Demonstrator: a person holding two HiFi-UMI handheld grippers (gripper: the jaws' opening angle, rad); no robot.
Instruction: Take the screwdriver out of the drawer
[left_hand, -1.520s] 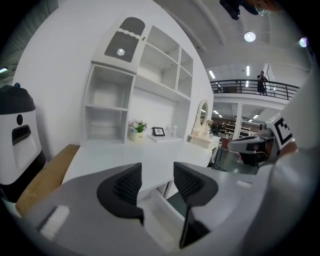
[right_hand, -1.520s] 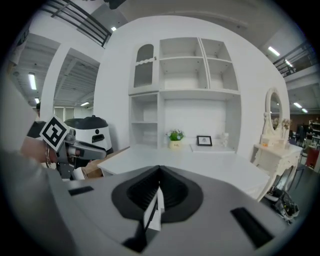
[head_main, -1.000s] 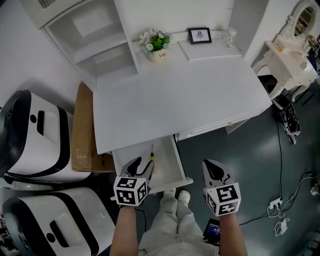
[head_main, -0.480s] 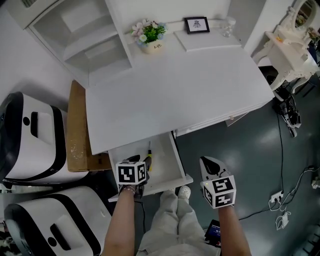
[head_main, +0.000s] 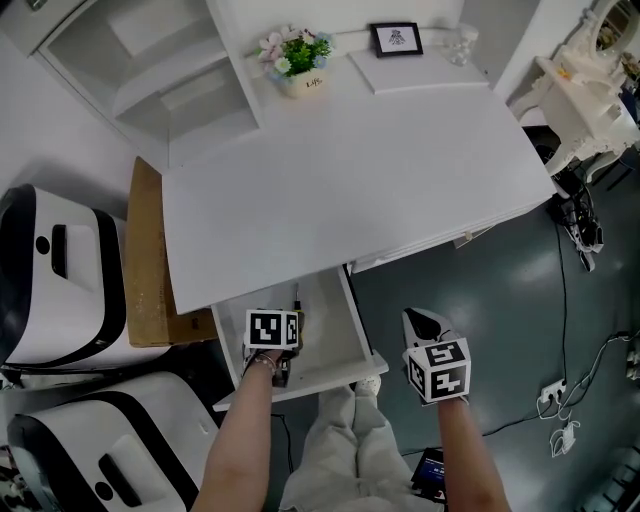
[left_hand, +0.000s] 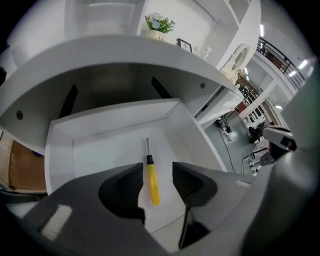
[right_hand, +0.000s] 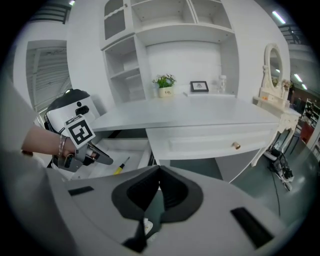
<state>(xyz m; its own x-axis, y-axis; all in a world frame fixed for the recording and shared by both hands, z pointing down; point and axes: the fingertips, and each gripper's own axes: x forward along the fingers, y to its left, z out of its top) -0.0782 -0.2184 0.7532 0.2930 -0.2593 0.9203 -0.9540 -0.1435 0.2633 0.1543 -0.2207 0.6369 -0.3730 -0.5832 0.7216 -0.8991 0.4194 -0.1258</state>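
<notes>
Left gripper (left_hand: 156, 169) is held low over the open drawer, its two jaws set apart and nothing clamped between them. Right gripper (right_hand: 159, 175) is held off to the side, in front of the desk and outside the drawer, with its jaws closed tip to tip on nothing.

A white desk (head_main: 350, 170) is seen from above, backed by a white shelf unit (head_main: 170, 80). Below the desk's front edge, on its left part, a shallow white drawer (head_main: 330, 340) is pulled out. At the back of the desktop a small potted plant (head_main: 297, 58) is placed, and a framed picture (head_main: 396, 39) is stood to its right.

On the drawer floor a screwdriver (left_hand: 151, 181) with a yellow handle is laid, its metal shaft pointed toward the back of the drawer. From the left gripper view it is seen in the gap between the jaws, nearly in line with them, the handle end nearest. No contact between jaws and handle can be made out. From the right gripper view the handle is seen just beyond the left jaw tips.
</notes>
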